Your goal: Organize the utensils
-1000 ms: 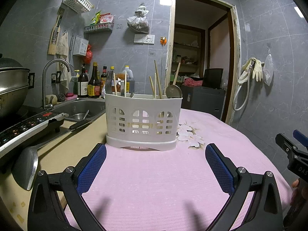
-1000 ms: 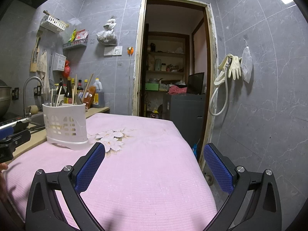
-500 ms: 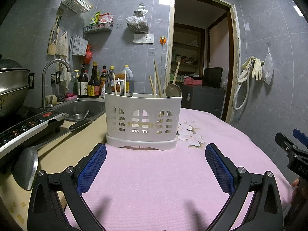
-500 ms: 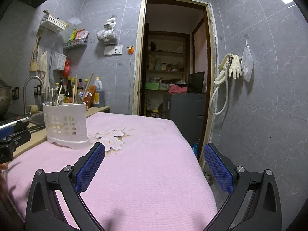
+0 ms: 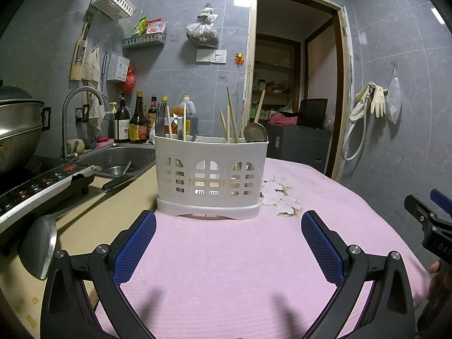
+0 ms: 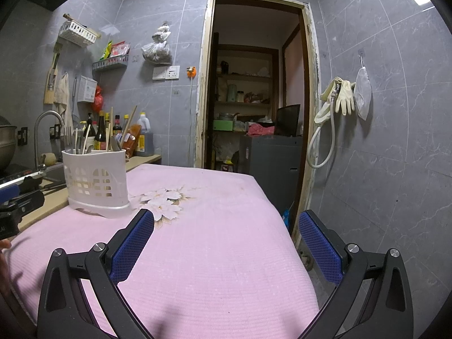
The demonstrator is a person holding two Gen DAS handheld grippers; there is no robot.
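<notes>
Left wrist view: ladle (image 5: 38,247) lower left on the counter, white utensil caddy (image 5: 211,175) centre frame on the pink cloth (image 5: 226,268), holding fork (image 5: 160,119), chopsticks (image 5: 231,118), spoon (image 5: 255,132). Left gripper (image 5: 228,240) wide, empty. Right gripper (image 6: 226,240) also wide, empty; caddy sits left of frame there.

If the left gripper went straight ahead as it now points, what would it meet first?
Most likely the white caddy, centred ahead of the open left gripper. Only bare pink cloth lies between; how low the fingers ride is unclear.
</notes>
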